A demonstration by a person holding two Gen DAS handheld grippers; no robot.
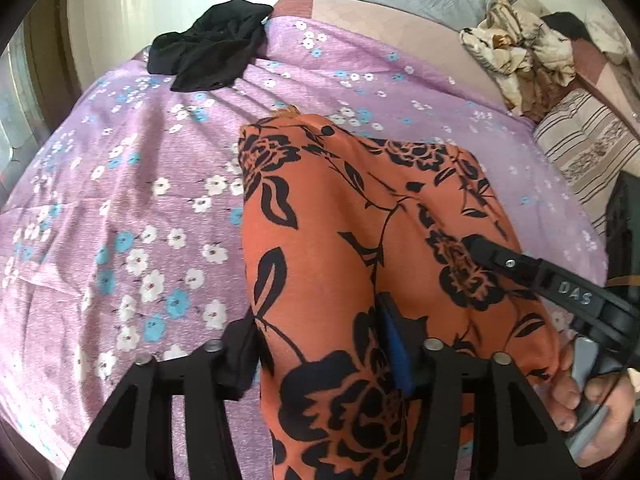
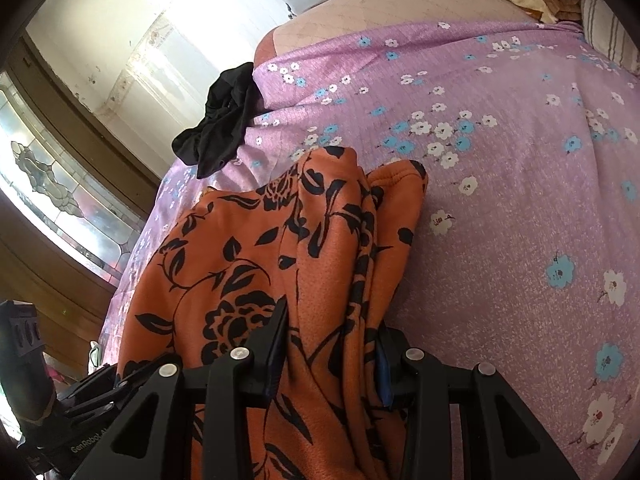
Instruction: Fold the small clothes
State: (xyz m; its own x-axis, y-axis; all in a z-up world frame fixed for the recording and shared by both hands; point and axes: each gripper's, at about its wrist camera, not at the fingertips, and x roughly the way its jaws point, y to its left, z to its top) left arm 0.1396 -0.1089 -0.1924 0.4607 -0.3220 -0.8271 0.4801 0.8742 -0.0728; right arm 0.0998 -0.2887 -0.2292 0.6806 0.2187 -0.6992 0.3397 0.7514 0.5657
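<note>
We are gripping the orange floral garment (image 2: 256, 264) with the right tool (image 2: 332, 364), the left tool (image 1: 332, 356) straddling it unclenched, lowering its fold squarely toward the bed's (image 1: 120, 200) near edge.

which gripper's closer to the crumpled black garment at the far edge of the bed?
Left, as far as the views show. The crumpled black garment lies ahead and left of the left gripper; the right gripper sits further right. Both have the orange floral cloth between their jaws.
</note>
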